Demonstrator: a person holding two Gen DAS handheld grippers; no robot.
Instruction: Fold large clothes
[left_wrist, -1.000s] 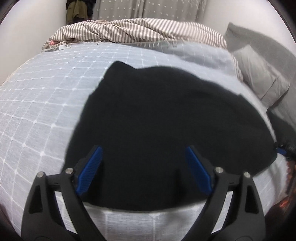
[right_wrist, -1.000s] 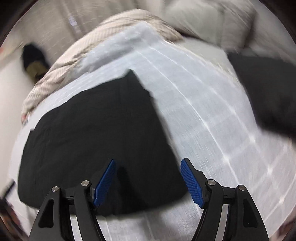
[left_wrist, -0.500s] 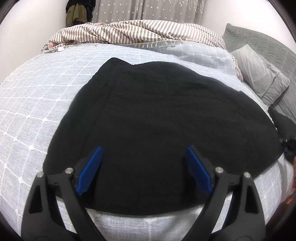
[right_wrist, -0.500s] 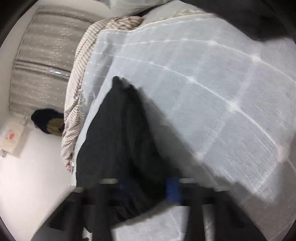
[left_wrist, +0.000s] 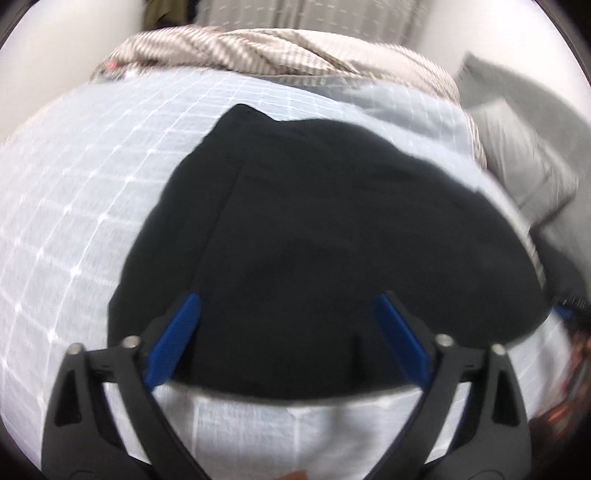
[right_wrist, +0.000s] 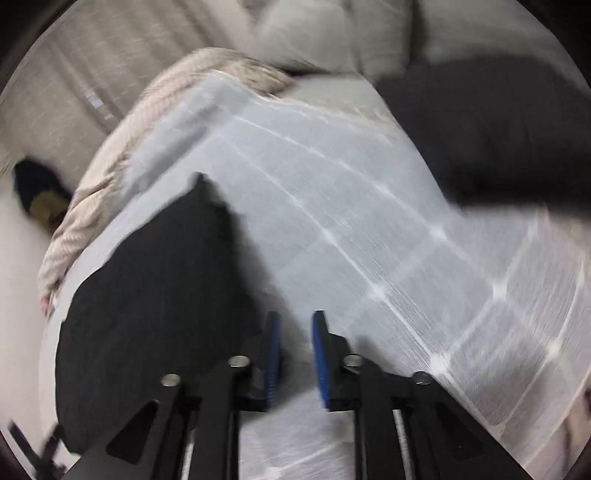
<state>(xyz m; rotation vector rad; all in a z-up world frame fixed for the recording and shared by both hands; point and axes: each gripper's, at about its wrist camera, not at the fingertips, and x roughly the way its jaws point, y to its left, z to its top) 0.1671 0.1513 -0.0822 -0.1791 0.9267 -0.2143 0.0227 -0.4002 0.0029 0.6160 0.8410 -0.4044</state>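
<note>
Left gripper (left_wrist: 288, 321): we hold it low over the near edge of the garment, jaws wide, blue pads apart with black cloth showing between them; nothing is held.
Garment (left_wrist: 332, 236): we see a black garment lying flat on the bed, folded into a broad shape, its far corner pointing toward the striped blanket; in the right wrist view it (right_wrist: 155, 295) fills the lower left, its right edge running up to a point.
Bed (left_wrist: 74, 206): pale blue cover with a white grid, under the garment on all sides.
Blanket (left_wrist: 280, 51): striped, bunched along the far edge of the bed.
Pillow (left_wrist: 528, 162): grey, at the far right of the bed.
Right gripper (right_wrist: 295, 328): we hold it just beside the garment's right edge, over bare cover; jaws narrow, a slim gap between the pads, nothing between them. The view is blurred.
Dark cloth (right_wrist: 498, 133): a second dark heap at the upper right, well apart from the garment.
</note>
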